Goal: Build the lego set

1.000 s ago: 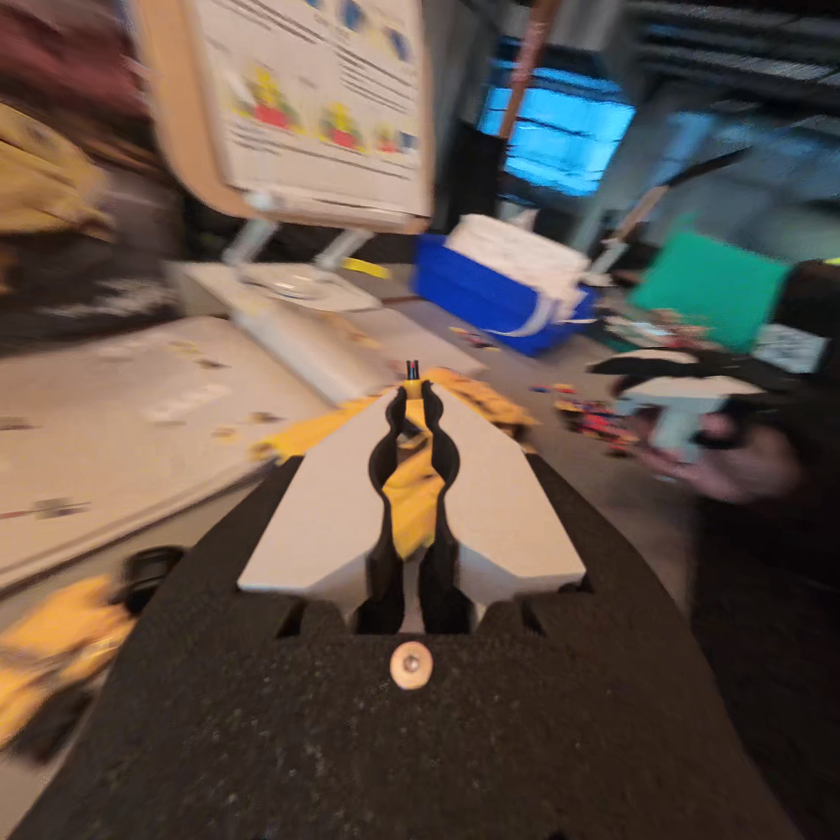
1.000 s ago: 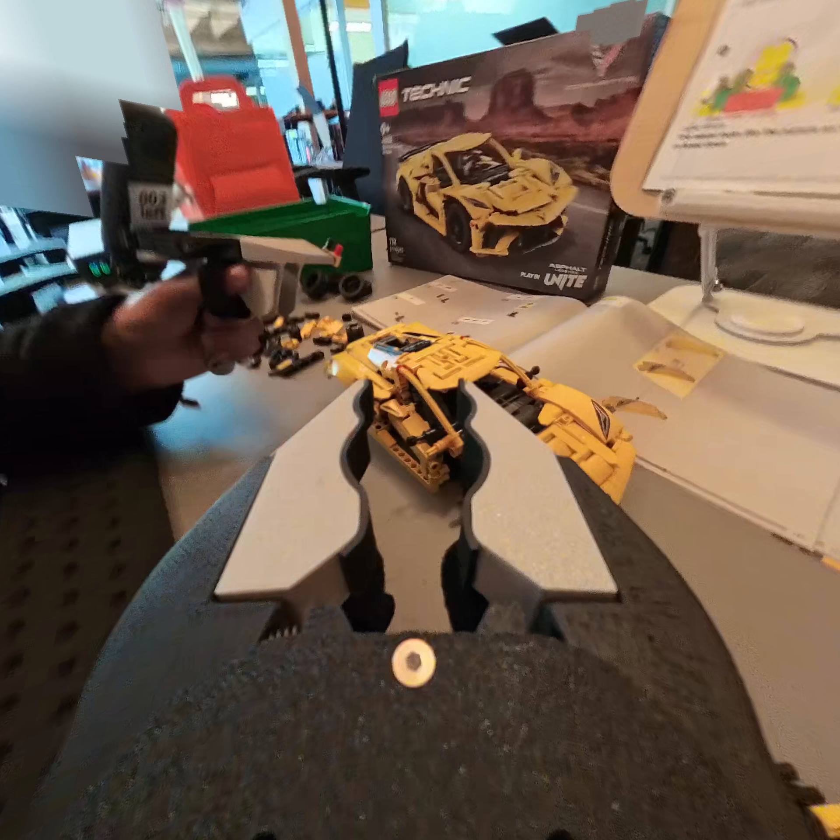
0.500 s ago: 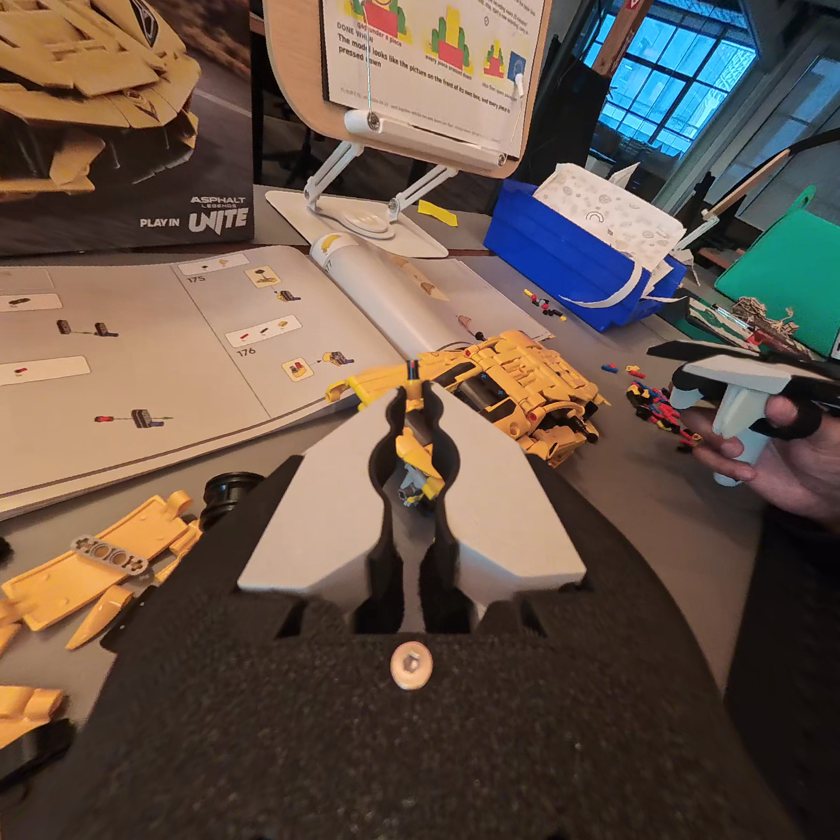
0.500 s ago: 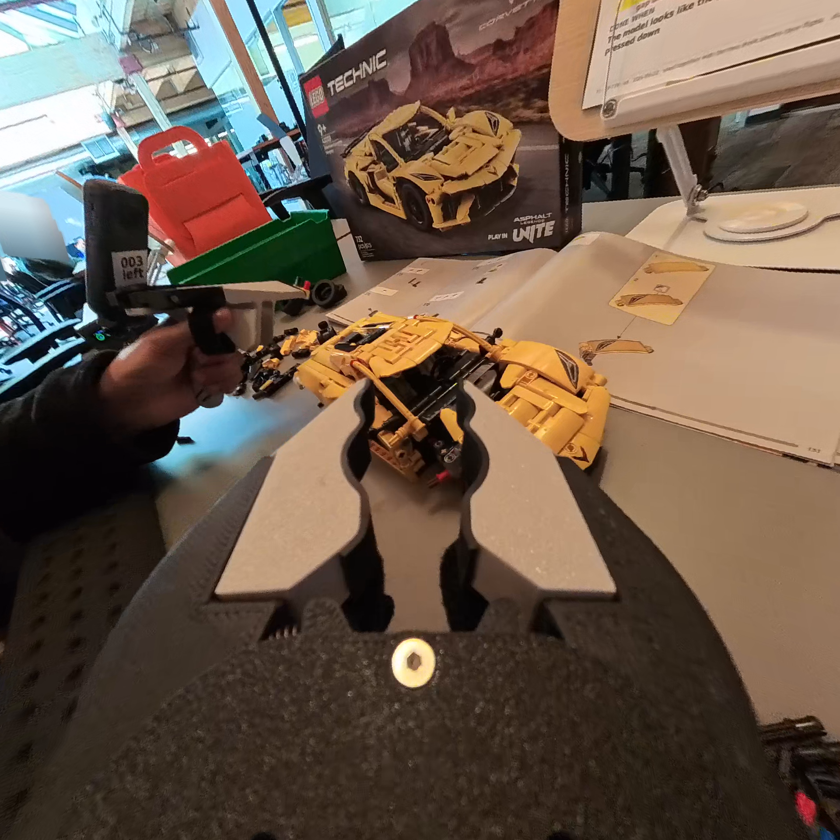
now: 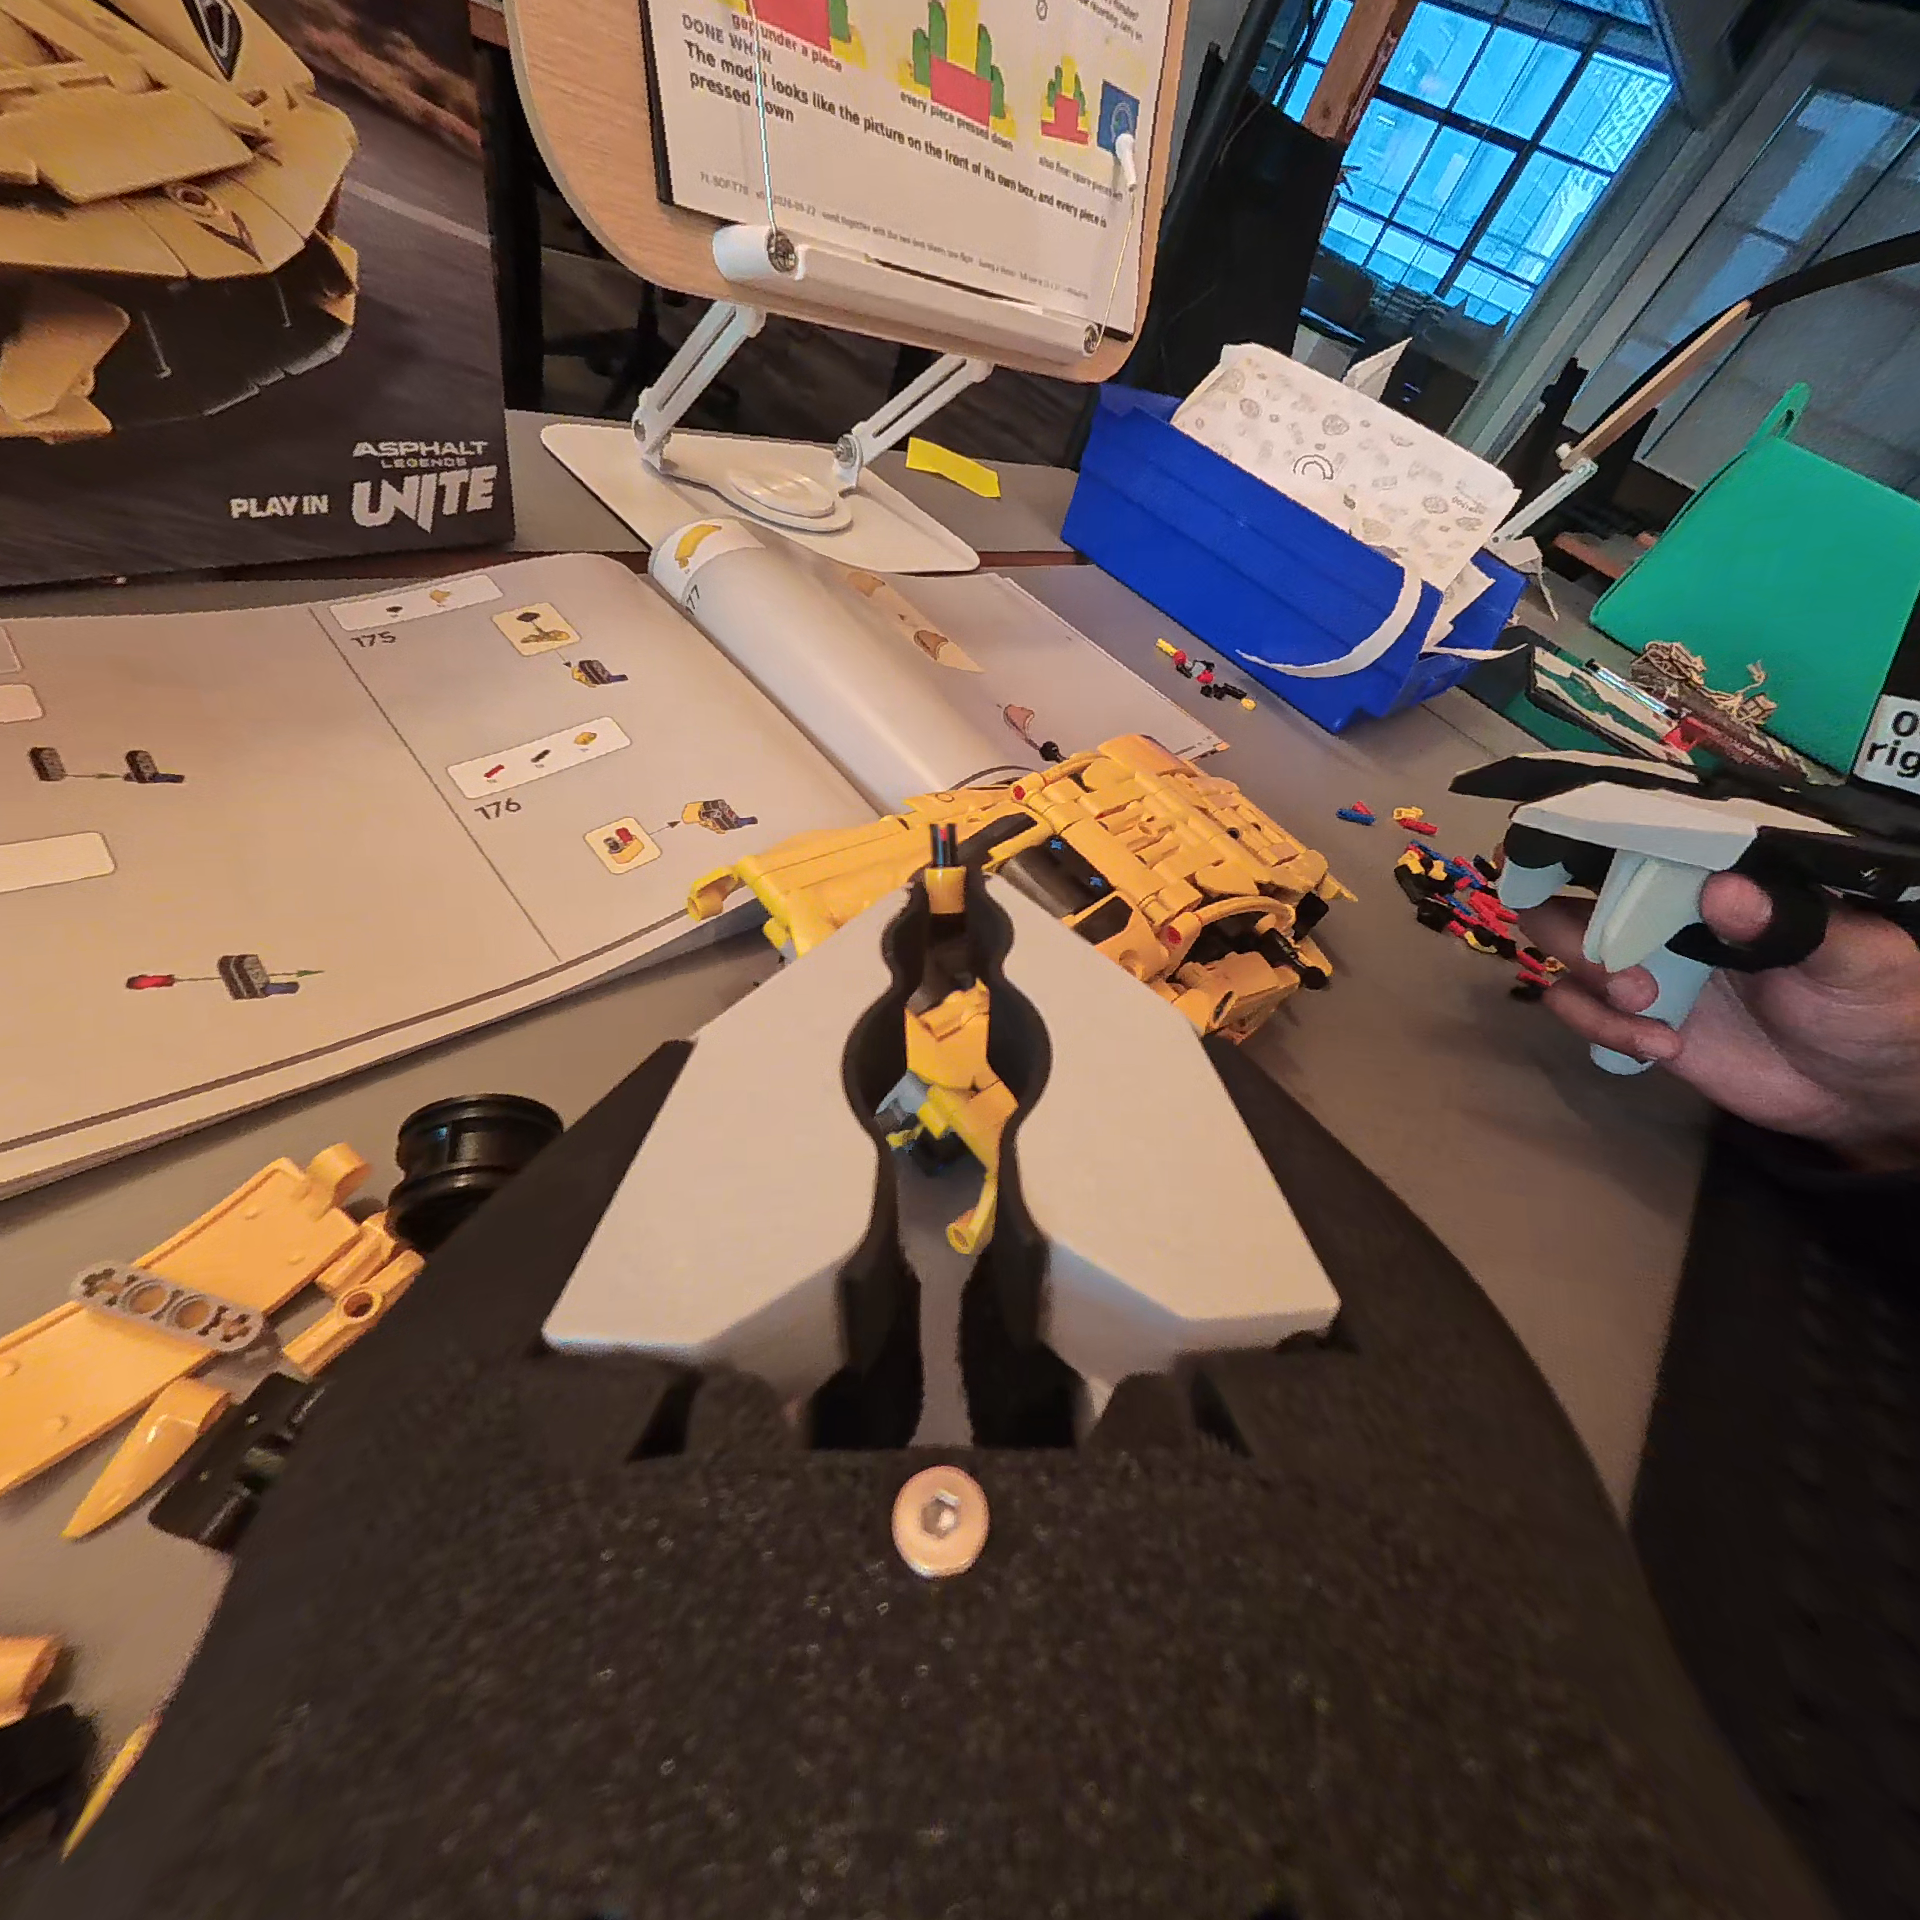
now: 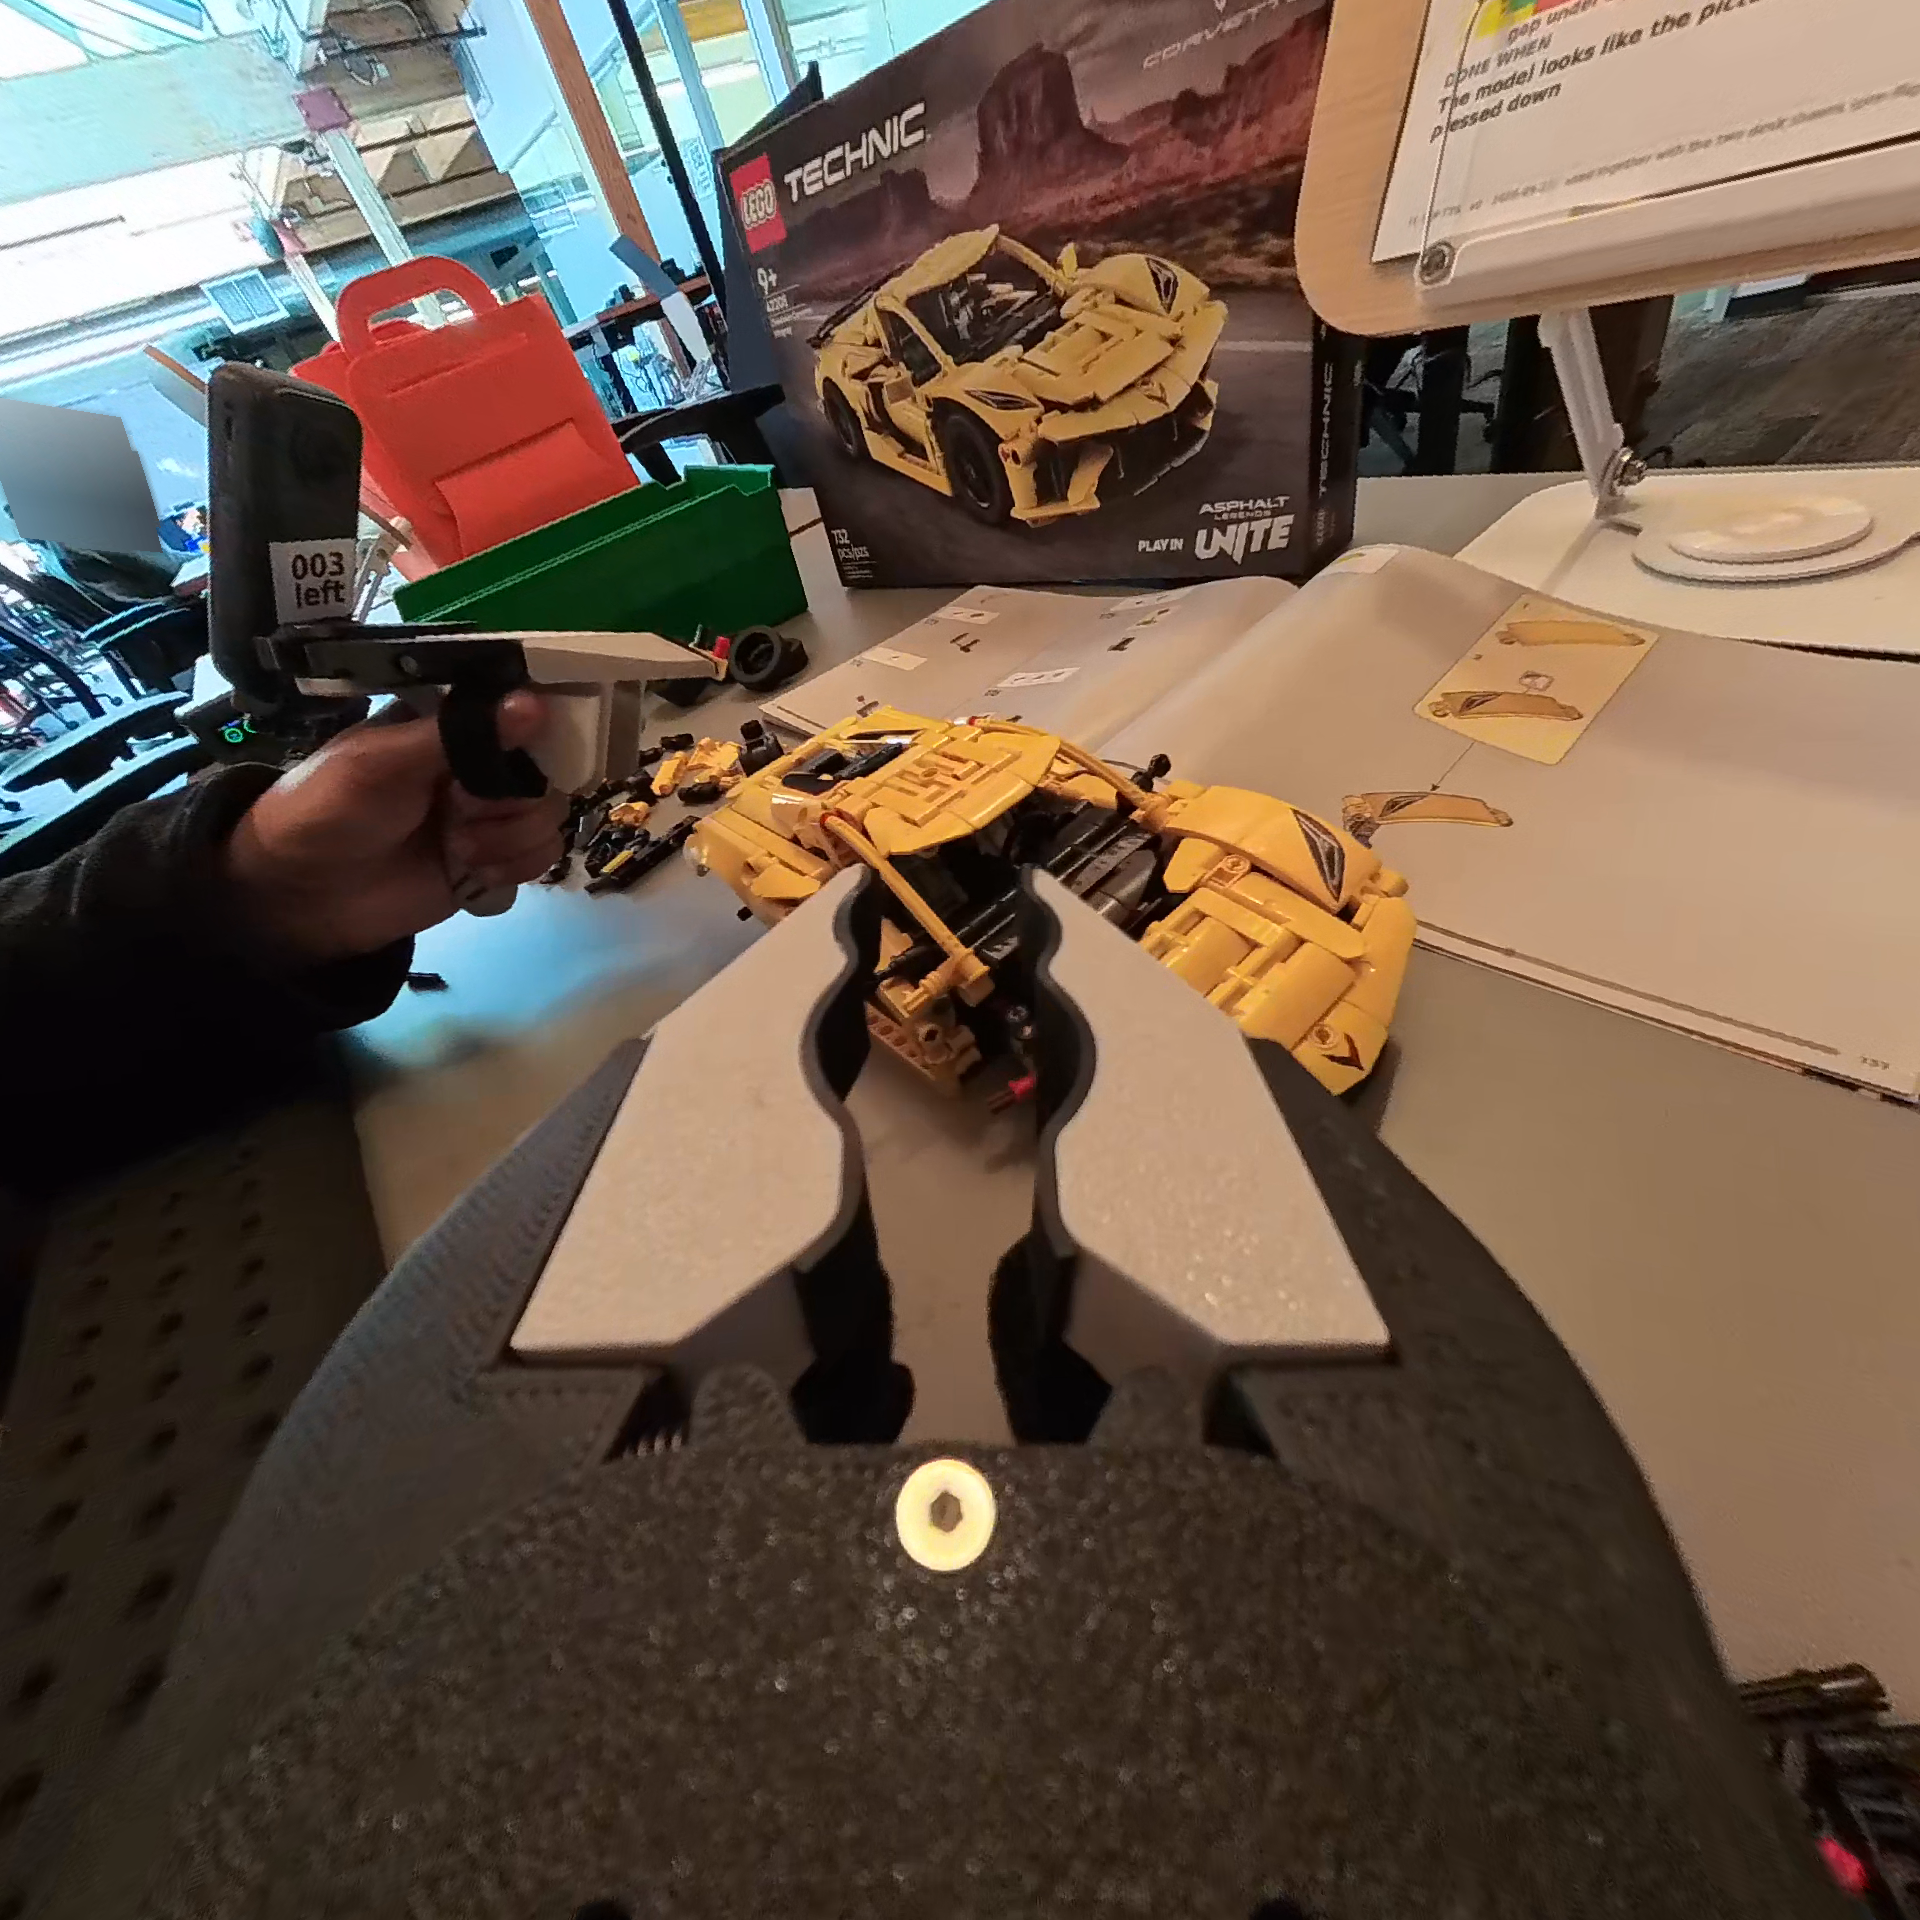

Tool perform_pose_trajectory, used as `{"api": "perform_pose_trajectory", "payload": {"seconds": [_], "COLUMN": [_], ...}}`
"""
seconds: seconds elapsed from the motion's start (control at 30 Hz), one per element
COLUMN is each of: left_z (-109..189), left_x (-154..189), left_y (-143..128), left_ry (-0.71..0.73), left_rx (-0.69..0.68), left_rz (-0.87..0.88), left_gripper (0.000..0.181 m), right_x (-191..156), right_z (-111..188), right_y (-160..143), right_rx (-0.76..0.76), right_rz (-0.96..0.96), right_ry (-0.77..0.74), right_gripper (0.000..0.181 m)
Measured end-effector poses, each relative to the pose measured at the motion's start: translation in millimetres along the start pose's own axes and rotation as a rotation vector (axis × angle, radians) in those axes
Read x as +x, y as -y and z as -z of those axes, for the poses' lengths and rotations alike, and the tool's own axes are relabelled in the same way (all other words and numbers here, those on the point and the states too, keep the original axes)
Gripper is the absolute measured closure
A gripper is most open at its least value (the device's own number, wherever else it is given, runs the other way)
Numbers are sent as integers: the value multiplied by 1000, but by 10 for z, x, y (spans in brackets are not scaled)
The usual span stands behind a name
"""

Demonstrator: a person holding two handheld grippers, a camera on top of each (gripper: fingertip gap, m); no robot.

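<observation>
On the table, beside the open manual, lies the yellow car. The left gripper pinches a small yellow subassembly; the right gripper is spread, empty. The car looks light but fragile, so it is best gripped at the stiff chassis.

Set box cropped at left edge

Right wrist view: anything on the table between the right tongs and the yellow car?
No. In the right wrist view only bare grey table separates the open right tongs from the yellow car.
</observation>
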State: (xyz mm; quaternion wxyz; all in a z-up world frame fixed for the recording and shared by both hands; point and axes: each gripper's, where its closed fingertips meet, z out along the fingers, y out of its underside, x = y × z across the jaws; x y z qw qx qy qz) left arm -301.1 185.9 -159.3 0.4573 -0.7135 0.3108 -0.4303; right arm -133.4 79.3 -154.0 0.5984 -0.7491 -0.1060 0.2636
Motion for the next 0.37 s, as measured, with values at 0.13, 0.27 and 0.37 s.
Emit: {"api": "perform_pose_trajectory", "payload": {"seconds": [0.13,0.27,0.37], "left_z": [-3,-5,-9], "left_x": [34,60,85], "left_y": [-12,-16,-23], "left_ry": [4,10,5], "left_rx": [-6,-6,-8], "left_rz": [-22,-44,-45], "left_gripper": [175,175,175], "right_x": [-28,-49,-67], "right_z": [-10,-16,-19], "right_y": [-22,-32,-39], "right_rx": [-15,-19,-23], "right_rz": [44,73,81], "right_ry": [-7,-11,-7], "right_gripper": [162,164,166]}}
